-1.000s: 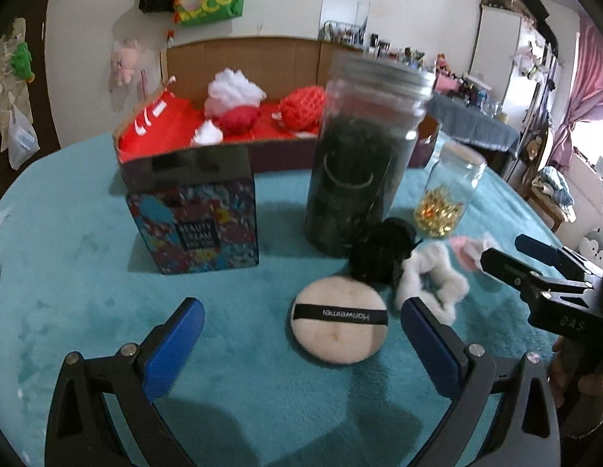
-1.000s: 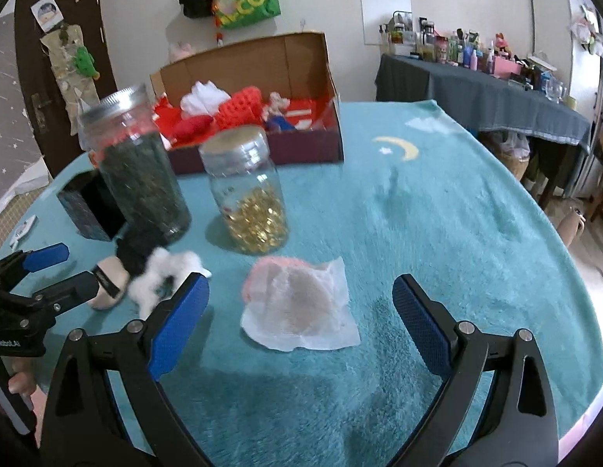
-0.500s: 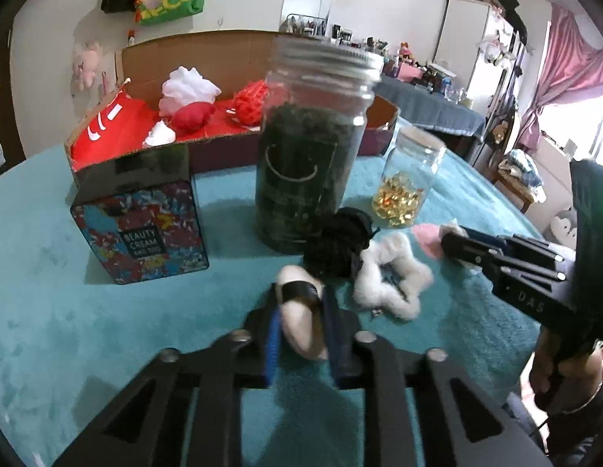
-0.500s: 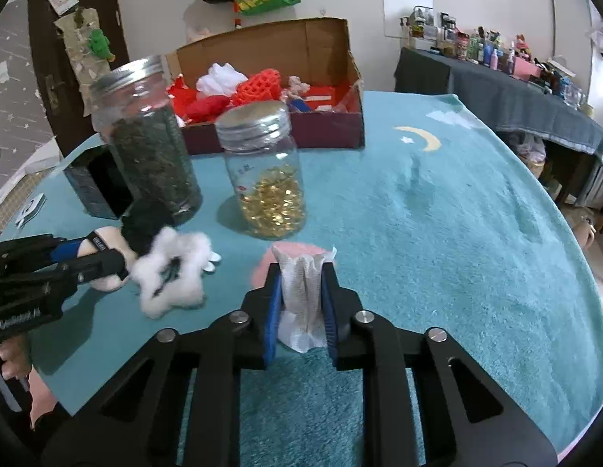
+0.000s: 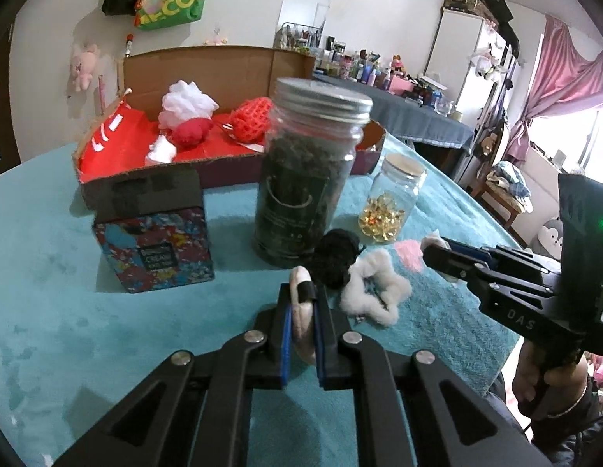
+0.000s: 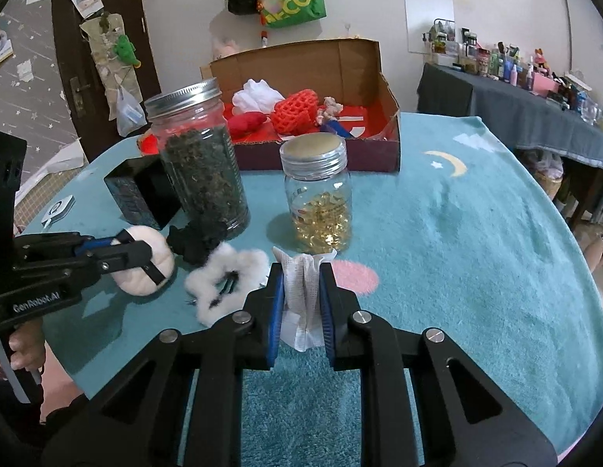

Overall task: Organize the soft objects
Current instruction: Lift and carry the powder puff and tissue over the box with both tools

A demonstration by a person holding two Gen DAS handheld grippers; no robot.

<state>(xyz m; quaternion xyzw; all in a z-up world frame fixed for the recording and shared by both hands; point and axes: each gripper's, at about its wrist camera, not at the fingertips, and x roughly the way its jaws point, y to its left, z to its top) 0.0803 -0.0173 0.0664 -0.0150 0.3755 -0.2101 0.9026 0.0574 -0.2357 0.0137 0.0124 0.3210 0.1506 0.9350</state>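
My left gripper (image 5: 301,299) is shut on a round beige powder puff (image 5: 301,313) with a black band, held on edge just above the teal cloth; it also shows in the right wrist view (image 6: 151,262). My right gripper (image 6: 301,284) is shut on a white gauze cloth (image 6: 303,299), lifted off a pink pad (image 6: 355,276). A white fluffy scrunchie (image 5: 373,292) and a black scrunchie (image 5: 336,257) lie between the grippers. The open cardboard box (image 6: 391,116) at the back holds red and white soft items.
A tall jar of dark leaves (image 5: 307,183), a small jar of gold capsules (image 6: 320,198) and a patterned tin (image 5: 155,245) stand between the grippers and the box. The round table's edge (image 6: 573,272) curves at right.
Both grippers went from open to shut: the left on the powder puff, the right on the gauze cloth. Both items now stand on edge, lifted slightly.
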